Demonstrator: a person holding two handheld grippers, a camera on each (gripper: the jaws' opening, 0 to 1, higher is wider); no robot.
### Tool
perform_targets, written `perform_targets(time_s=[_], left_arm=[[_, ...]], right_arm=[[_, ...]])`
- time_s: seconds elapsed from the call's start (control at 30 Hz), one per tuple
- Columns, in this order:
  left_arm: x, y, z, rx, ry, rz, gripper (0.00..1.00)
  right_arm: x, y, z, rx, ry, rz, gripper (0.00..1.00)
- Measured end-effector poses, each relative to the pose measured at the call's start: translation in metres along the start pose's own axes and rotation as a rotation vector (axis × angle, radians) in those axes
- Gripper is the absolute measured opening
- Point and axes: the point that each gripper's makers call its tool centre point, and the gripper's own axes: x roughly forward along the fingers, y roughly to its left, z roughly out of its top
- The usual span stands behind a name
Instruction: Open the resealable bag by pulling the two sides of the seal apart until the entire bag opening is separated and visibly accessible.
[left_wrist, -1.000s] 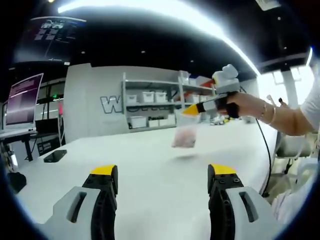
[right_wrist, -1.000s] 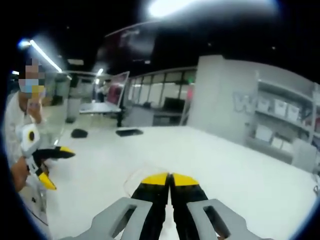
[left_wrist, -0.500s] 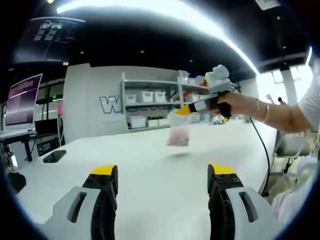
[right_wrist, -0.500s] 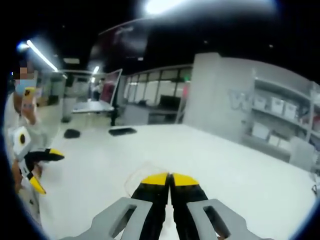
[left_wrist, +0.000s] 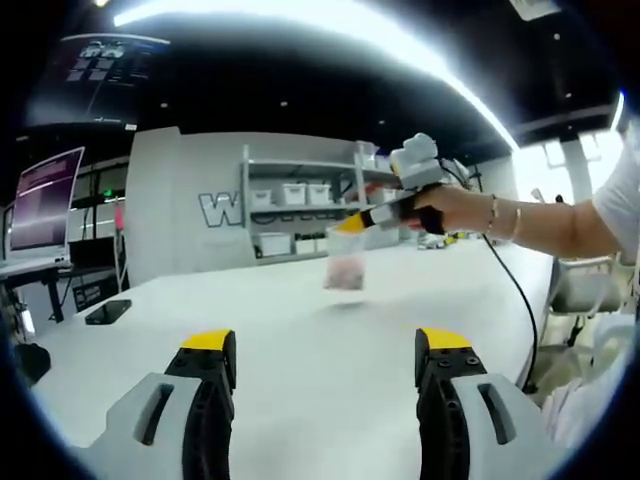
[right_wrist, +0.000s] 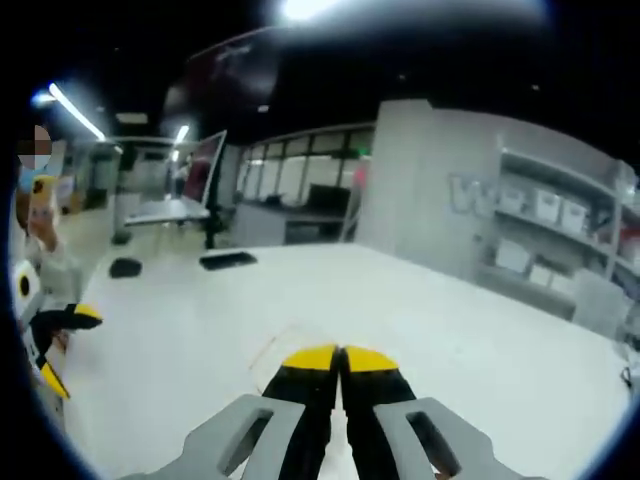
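Left gripper (left_wrist: 325, 365) low over white table (left_wrist: 300, 320), jaws spread wide, nothing between them. Further right, resealable bag (left_wrist: 346, 268) dangles in air above table, pinched at top edge by right gripper (left_wrist: 352, 224), jaws clamped tight. Person's hand (left_wrist: 440, 208) grips handle. Right gripper view: bag's clear edge (right_wrist: 275, 355) beside closed yellow tips.

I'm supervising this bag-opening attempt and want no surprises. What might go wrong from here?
1. The small clear resealable bag with pinkish contents hangs in the air from the right gripper alone, above the white table; a weak pinch might drop it.
2. The left gripper is open and apart from the bag, so pulling now would probably drag it rather than part the seal.
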Motion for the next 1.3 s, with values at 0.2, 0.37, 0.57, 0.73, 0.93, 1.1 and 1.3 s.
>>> perform_targets(time_s=[0.2, 0.37, 0.57, 0.73, 0.93, 1.1, 1.3], left_arm=[[0.0, -0.001, 0.0, 0.004, 0.002, -0.002, 0.73], [0.0, -0.002, 0.001, 0.009, -0.001, -0.003, 0.73], [0.0, -0.001, -0.001, 0.012, 0.003, -0.001, 0.72], [0.002, -0.001, -0.002, 0.014, 0.006, -0.004, 0.72], [0.003, -0.002, -0.003, 0.015, 0.012, -0.011, 0.71], [0.005, -0.002, -0.005, 0.016, 0.02, -0.017, 0.7], [0.005, 0.001, -0.007, 0.014, 0.025, -0.014, 0.7]], right_arm=[[0.008, -0.004, 0.0, 0.03, 0.0, -0.001, 0.0], [0.015, -0.01, -0.002, 0.043, 0.004, -0.016, 0.0], [0.021, -0.019, -0.004, 0.051, 0.011, -0.035, 0.0], [0.028, -0.024, -0.001, 0.053, 0.008, -0.044, 0.0], [0.038, -0.029, 0.002, 0.049, 0.012, -0.052, 0.0], [0.046, -0.034, 0.005, 0.055, 0.013, -0.055, 0.0], [0.055, -0.041, 0.007, 0.06, 0.018, -0.067, 0.0]])
